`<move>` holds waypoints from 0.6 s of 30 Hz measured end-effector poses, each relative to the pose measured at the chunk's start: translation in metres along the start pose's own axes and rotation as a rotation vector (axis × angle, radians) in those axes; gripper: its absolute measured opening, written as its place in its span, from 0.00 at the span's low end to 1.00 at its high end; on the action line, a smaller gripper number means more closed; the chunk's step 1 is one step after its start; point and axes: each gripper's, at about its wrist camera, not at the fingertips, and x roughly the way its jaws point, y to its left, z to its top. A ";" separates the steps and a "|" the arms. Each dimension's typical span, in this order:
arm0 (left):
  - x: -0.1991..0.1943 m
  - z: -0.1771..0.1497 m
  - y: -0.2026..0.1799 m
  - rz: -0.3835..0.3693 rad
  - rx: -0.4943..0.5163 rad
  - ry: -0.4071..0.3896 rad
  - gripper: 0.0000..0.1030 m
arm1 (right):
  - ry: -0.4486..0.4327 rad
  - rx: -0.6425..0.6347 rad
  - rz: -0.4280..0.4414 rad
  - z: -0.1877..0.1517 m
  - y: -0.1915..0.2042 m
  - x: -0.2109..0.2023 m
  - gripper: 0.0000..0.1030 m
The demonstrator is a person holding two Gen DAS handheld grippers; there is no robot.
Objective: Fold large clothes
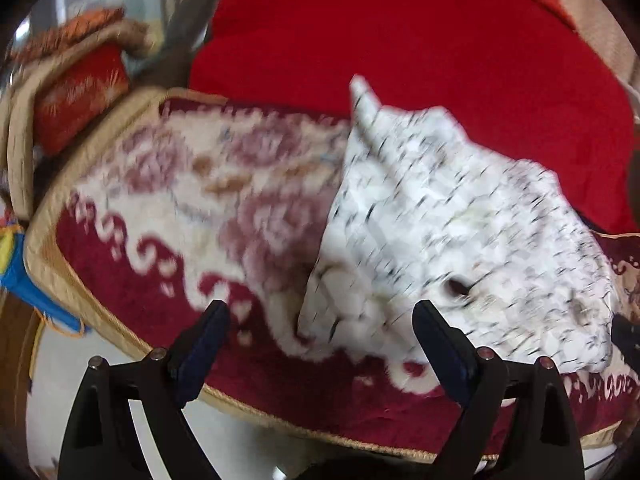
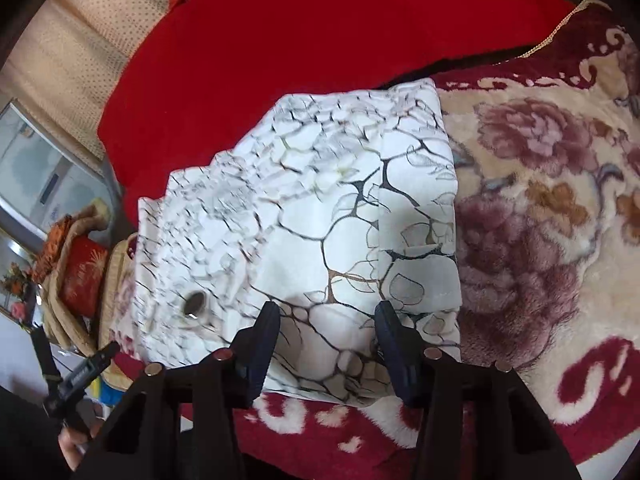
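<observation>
Two sets of jaws, both spread and empty: left gripper (image 1: 320, 344) above the near edge of the white patterned cloth (image 1: 440, 220), right gripper (image 2: 328, 344) over its near hem. Folded into a thick stack on the floral blanket (image 2: 540, 200), red bedding (image 2: 320, 40) behind. Judged between folds; next calls for pinching an edge with both grippers. No containers in sight.

White patterned cloth (image 2: 320, 216) between fingers (image 2: 264, 344)
</observation>
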 end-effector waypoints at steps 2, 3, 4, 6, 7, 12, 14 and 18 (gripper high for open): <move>-0.011 0.022 -0.008 0.010 0.022 -0.041 0.90 | -0.016 0.030 0.041 0.015 0.005 -0.014 0.53; -0.015 0.035 -0.013 0.015 0.028 -0.061 0.90 | -0.030 0.030 0.052 0.026 0.010 -0.020 0.53; -0.016 0.046 -0.017 0.022 0.030 -0.074 0.90 | -0.040 0.023 0.048 0.035 0.017 -0.022 0.53; -0.006 0.070 -0.029 0.039 0.031 -0.092 0.90 | -0.060 0.012 0.029 0.055 0.028 -0.024 0.53; 0.001 0.079 -0.035 0.040 0.030 -0.095 0.90 | -0.073 0.015 0.030 0.066 0.033 -0.022 0.53; 0.068 0.118 -0.055 0.033 -0.013 -0.056 0.90 | -0.137 0.019 0.090 0.108 0.049 0.011 0.53; 0.101 0.129 -0.053 0.037 -0.047 -0.030 0.90 | -0.148 0.002 0.083 0.124 0.050 0.032 0.53; 0.155 0.128 -0.041 0.063 -0.082 0.039 0.90 | -0.149 -0.026 0.097 0.150 0.043 0.074 0.53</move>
